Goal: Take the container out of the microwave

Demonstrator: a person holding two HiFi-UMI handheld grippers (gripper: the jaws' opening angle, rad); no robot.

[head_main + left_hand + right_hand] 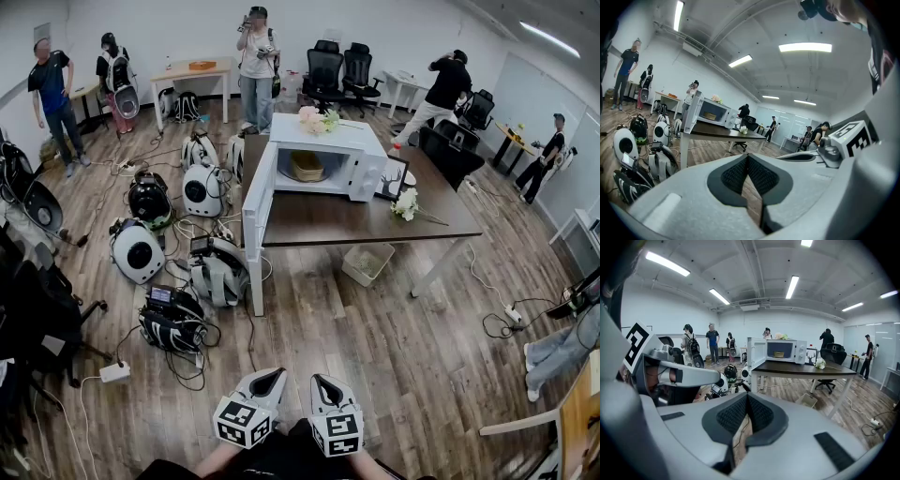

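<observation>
Far across the room a white microwave stands on a dark table, its door swung wide to the left. A tan container sits inside the cavity. The left gripper and the right gripper are side by side low at the front, over the wood floor, well short of the table. Both are shut and hold nothing. From the left gripper the microwave is small at the left. The right gripper faces the microwave and the container.
Several round backpack-like units and cables litter the floor left of the table. A white basket sits under the table. Flowers and a small picture frame are on the tabletop. People and office chairs are at the back.
</observation>
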